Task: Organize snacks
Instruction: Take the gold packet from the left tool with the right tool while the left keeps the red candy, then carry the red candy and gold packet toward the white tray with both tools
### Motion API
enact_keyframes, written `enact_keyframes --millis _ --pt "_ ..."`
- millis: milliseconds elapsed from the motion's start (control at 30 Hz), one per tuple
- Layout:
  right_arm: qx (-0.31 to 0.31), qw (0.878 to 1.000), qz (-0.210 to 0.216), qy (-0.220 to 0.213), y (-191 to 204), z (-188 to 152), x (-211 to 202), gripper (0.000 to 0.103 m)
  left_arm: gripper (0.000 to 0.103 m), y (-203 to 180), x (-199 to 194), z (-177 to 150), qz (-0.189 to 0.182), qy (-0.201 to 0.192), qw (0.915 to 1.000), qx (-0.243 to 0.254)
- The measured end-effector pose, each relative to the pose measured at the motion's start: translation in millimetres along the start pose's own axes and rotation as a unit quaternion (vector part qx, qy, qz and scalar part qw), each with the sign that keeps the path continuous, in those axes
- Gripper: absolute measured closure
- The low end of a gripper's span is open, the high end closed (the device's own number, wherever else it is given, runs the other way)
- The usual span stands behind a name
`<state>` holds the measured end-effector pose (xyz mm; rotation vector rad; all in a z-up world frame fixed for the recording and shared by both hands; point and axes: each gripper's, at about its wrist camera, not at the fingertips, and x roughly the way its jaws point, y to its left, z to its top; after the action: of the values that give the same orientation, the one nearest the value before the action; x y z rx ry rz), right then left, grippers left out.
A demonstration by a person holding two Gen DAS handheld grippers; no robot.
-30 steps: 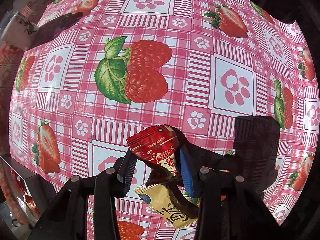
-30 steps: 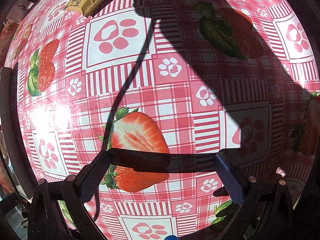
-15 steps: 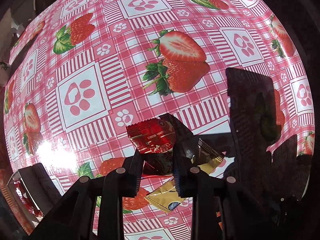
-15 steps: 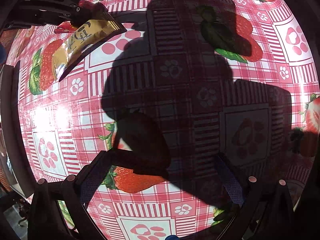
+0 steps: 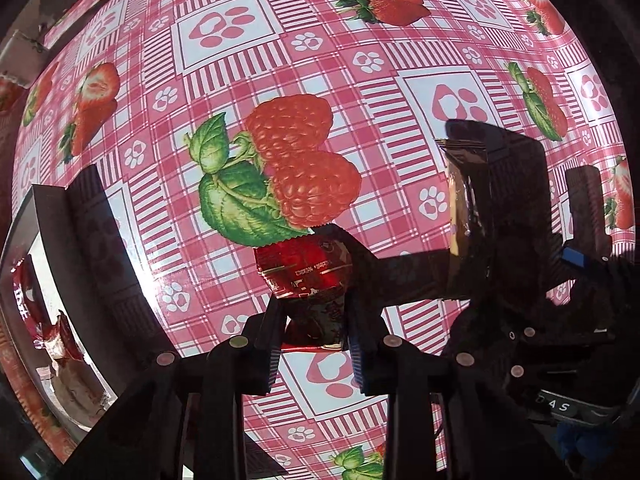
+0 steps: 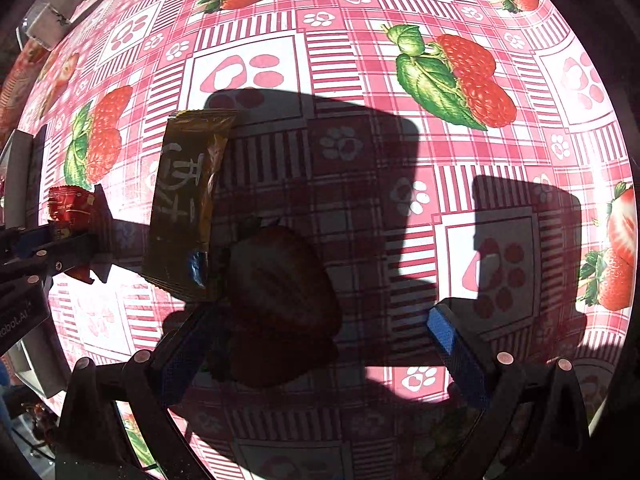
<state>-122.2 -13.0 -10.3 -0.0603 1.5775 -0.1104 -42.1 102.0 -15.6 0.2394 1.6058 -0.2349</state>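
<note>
The left gripper (image 5: 316,320) is still pinching the red snack packet (image 5: 306,270) and has carried it near the box (image 5: 52,280), while the wide-open right gripper (image 6: 320,344) is now reaching toward the gold snack packet (image 6: 188,208).

The left gripper (image 5: 314,330) hangs just above the desk, its two fingers closed tight on a small red snack packet (image 5: 306,270). Close by on its right, the right gripper (image 6: 316,340) is tilted downward with its blue-padded fingers (image 6: 442,330) spread wide, nothing between them.
</note>
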Motion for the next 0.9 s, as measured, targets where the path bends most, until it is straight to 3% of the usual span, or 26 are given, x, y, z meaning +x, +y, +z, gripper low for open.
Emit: enact_keyframes --millis 133,233,433,533,600,867,900 --pt "0.001 1.0 0.0 0.003 -1.5 -4.7 -0.8 0.0 0.04 -9.4 0.2 16.3 0.028 -0.009 0.9994 0.017" --pt "0.002 1.0 0.001 0.019 -2.1 -2.2 -1.7 0.0 0.035 -20.3 2.8 19.8 0.018 -0.012 0.9998 0.002" --pt "-0.002 0.998 0.005 0.058 -2.1 12.6 1.2 0.0 0.034 -22.0 3.9 21.8 0.018 -0.013 0.9997 0.011" --pt "0.046 0.997 0.047 0.028 -10.4 26.6 -15.9 0.0 0.033 -15.8 4.6 17.3 0.019 -0.015 0.9997 0.01" --pt "0.055 0.997 0.049 0.019 -7.8 37.0 -23.0 0.0 0.032 -7.6 4.0 8.6 0.019 -0.016 0.9997 0.009" --pt "0.056 0.995 0.073 0.046 25.1 90.9 -8.1 0.0 0.03 -5.3 4.4 8.6 0.019 -0.016 0.9997 0.006" --pt "0.051 0.995 0.069 0.052 29.6 94.4 -5.6 0.006 0.03 -5.7 4.5 8.6 0.019 -0.016 0.9997 0.006"
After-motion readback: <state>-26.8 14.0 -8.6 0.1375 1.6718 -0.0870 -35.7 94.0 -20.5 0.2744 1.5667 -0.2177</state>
